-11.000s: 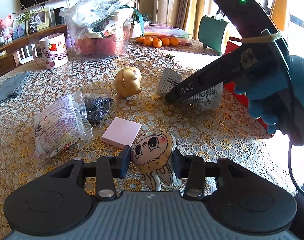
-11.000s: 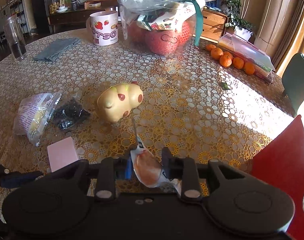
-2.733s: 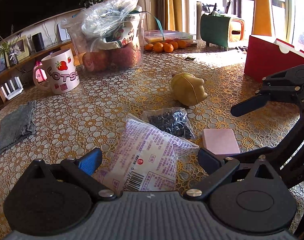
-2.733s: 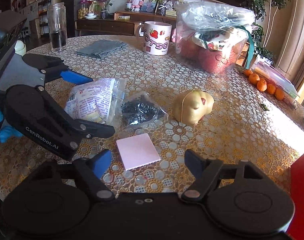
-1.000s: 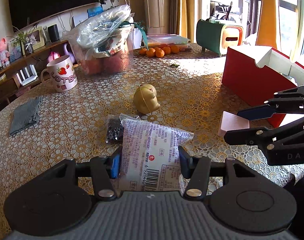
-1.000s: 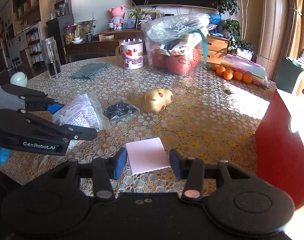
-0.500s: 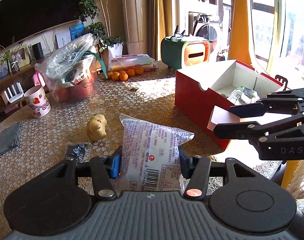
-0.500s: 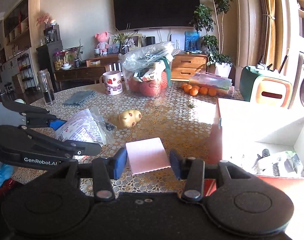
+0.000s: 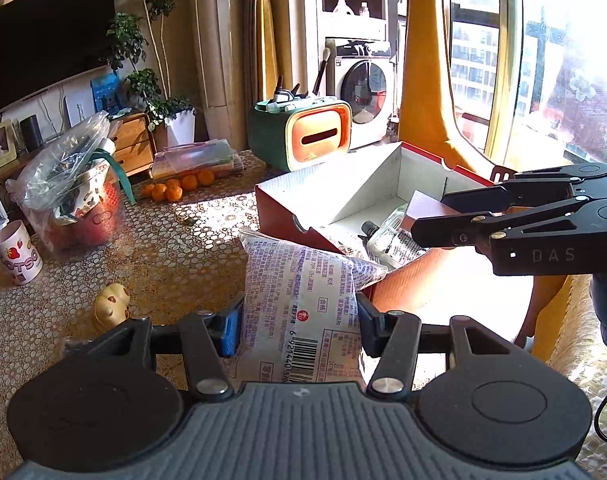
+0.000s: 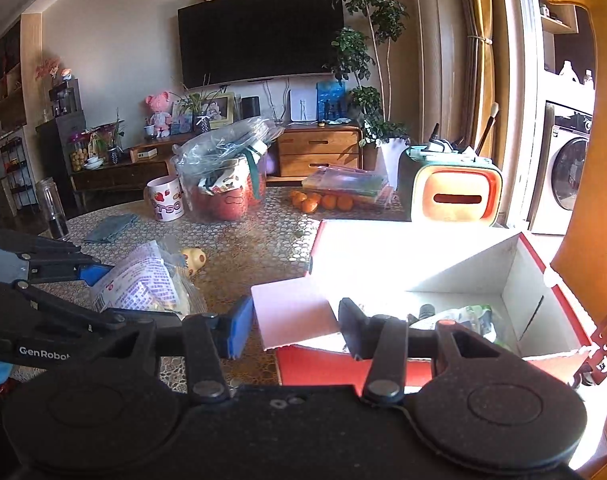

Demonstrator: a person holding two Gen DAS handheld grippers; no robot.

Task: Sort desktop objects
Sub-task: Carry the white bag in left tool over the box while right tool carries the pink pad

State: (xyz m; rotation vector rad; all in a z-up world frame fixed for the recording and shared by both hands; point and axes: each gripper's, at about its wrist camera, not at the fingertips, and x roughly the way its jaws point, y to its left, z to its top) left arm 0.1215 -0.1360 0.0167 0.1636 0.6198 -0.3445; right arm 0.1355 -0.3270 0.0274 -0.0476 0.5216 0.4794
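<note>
My left gripper [image 9: 297,322] is shut on a white snack bag with purple print [image 9: 301,300], held up just short of the red box [image 9: 287,216]. My right gripper [image 10: 295,326] is shut on a pink sticky-note pad [image 10: 291,314], carried over the near-left corner of the same red box [image 10: 551,292]. The open box, white inside, holds a small bottle [image 9: 387,238] and other packets. From the left wrist view the right gripper [image 9: 435,216] reaches in above the box from the right. The left gripper [image 10: 91,292] with its bag [image 10: 137,284] shows at the left of the right wrist view.
A yellow pig figure [image 9: 111,306] and a dark packet [image 9: 77,346] lie on the lace-covered table [image 9: 175,248]. Further back stand a strawberry mug [image 9: 17,254], a plastic-wrapped fruit basket [image 9: 75,192], oranges [image 9: 177,188] and a green-orange tissue box [image 9: 303,136].
Both grippers have swung right and risen, carrying the bag and the pink pad from over the table to the red box. The right gripper is now above the box's opening.
</note>
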